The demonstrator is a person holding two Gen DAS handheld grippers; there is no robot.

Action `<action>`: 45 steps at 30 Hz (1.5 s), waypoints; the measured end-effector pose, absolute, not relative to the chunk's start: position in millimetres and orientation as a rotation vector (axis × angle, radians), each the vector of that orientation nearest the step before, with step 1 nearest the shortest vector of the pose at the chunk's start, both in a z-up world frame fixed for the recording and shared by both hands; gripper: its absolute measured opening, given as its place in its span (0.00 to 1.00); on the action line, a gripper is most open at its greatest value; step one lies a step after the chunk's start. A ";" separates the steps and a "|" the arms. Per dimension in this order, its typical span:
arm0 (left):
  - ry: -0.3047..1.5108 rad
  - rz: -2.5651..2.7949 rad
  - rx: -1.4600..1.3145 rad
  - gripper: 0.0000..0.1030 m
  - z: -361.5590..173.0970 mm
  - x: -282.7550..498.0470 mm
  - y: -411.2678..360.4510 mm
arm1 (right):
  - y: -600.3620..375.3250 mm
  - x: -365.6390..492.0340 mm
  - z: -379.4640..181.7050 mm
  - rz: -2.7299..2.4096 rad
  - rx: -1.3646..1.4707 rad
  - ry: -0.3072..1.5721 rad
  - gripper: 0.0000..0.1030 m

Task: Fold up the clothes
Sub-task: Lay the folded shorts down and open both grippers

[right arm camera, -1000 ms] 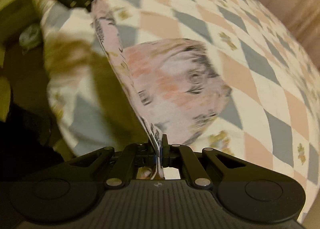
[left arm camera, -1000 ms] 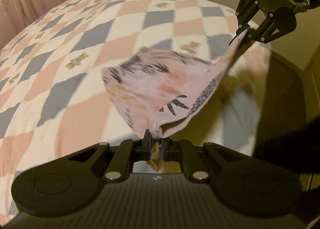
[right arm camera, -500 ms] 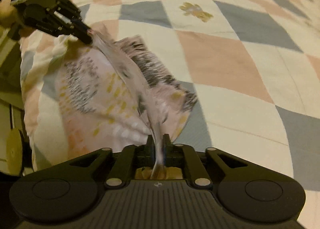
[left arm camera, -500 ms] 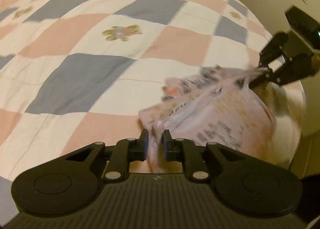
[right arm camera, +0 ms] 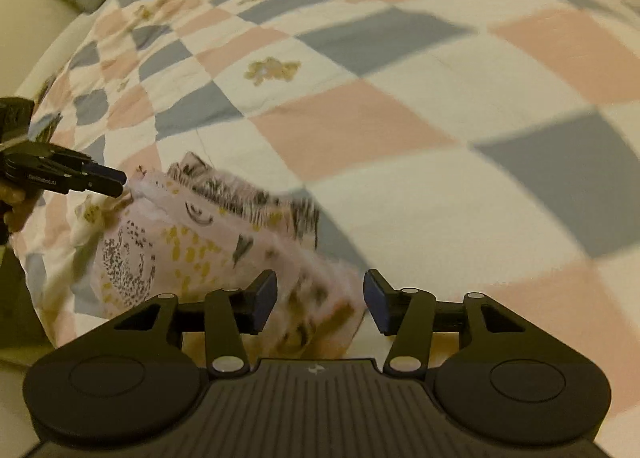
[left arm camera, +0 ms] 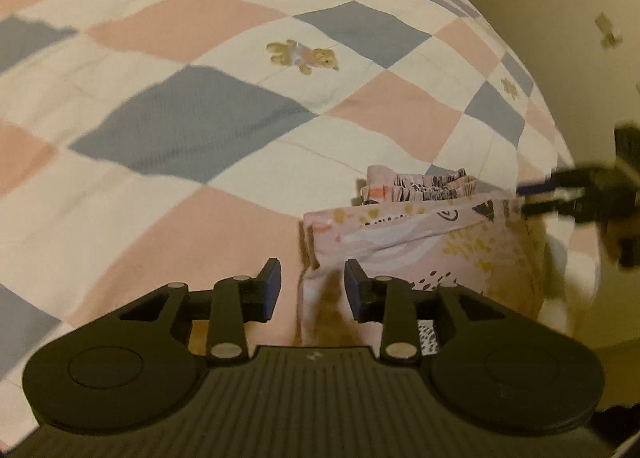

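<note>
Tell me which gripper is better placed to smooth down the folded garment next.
Left, probably. The left gripper is open right over the near corner of the pink patterned garment, lying folded on the checkered quilt. The right gripper is also open but looks blurred in both views.

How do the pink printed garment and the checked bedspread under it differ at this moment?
The garment is small, folded in layers, with gathered elastic at its far edge; the bedspread lies spread in one layer, covering the bed. The garment's print is irregular black and yellow marks; the bedspread has regular grey, pink and cream diamonds with teddy bears. Both share pale pink.
</note>
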State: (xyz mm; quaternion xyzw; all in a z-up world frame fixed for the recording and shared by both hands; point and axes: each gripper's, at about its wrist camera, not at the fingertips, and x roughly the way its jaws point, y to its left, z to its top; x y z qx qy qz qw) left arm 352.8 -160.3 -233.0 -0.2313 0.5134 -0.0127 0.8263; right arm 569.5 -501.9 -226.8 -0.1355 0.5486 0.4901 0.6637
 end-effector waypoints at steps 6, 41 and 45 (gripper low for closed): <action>1.117 -0.057 -0.506 0.29 -251.3 367.3 -163.3 | -510.5 566.9 -246.8 1.086 -0.227 1.269 0.52; 1.016 -0.006 -0.446 0.02 -248.3 387.6 -158.3 | -501.1 596.4 -249.8 1.060 -0.108 1.191 0.01; 1.014 0.022 -0.455 0.02 -256.8 385.6 -158.7 | -498.9 598.4 -255.6 1.062 -0.135 1.183 0.00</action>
